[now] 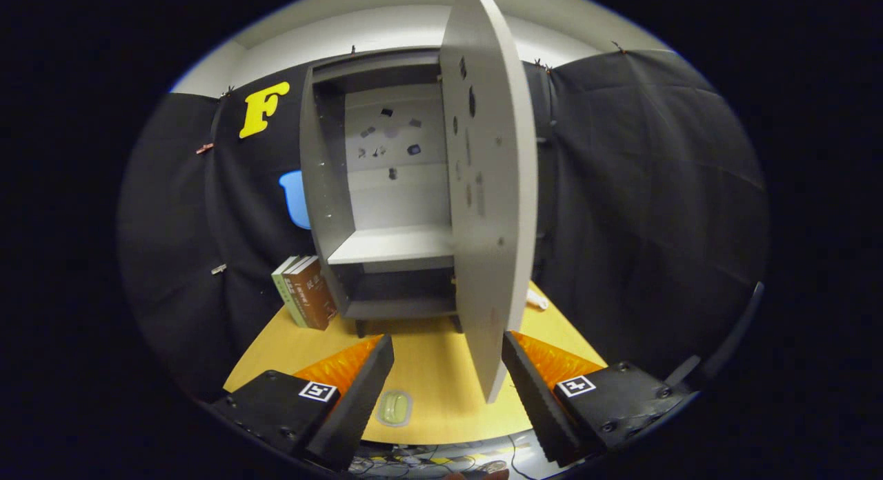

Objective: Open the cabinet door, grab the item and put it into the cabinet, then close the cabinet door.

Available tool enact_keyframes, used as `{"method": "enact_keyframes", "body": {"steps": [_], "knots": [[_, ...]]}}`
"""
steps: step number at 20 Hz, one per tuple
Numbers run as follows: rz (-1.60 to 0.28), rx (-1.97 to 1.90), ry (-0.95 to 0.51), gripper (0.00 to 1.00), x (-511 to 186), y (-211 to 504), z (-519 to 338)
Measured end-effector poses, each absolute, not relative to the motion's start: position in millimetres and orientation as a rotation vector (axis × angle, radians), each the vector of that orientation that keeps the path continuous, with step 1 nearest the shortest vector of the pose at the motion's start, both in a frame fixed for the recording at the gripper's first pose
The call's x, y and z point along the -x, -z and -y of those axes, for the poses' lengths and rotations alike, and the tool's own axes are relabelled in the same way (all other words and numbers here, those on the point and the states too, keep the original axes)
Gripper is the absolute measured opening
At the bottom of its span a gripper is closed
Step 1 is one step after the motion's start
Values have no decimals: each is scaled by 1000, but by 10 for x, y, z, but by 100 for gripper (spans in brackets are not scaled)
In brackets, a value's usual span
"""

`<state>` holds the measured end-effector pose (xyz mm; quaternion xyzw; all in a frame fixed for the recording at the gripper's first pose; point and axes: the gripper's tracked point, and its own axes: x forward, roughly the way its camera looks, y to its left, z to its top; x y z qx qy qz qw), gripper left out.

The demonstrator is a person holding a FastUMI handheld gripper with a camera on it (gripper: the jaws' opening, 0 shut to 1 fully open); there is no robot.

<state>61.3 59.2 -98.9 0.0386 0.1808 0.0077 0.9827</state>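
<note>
Black cloth walls enclose the booth on all sides, with a pale ceiling band above them. Below sits a light wooden table [434, 370], which carries everything else.

Cabinet [386, 190]: grey, upright, standing at the far edge of the table. Its interior is exposed, with a shelf [393, 245] across the middle, an upper bay above it and a darker lower bay beneath. Small dark marks dot the back panel of the upper bay.

Cabinet door [493, 190]: swung open toward me, seen nearly edge-on, with its lower corner reaching down just ahead of my right finger.

Books [307, 292]: standing upright on the table, just beside the cabinet's left side, spines facing me.

Item [394, 407]: a small, clear, rounded-rectangle piece lying flat near the table's near edge, between my fingers and closer to the left one.

A small white object [537, 301] lies on the table to the right of the cabinet, past the door.

I hold my gripper [448, 370] level, aimed at the cabinet. Its fingers are spread wide and grip nothing.
</note>
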Motion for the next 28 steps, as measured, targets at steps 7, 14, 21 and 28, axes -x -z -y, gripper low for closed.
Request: {"method": "enact_keyframes", "body": {"steps": [7,14,21,28], "knots": [[-618,-81,-77,100,-310,1466,-808],[-801,-2,-114,99,-94,1834,-834],[-925,55,-76,81,56,2070,-755],[-1015,49,-35,40,145,2221,-759]]}}
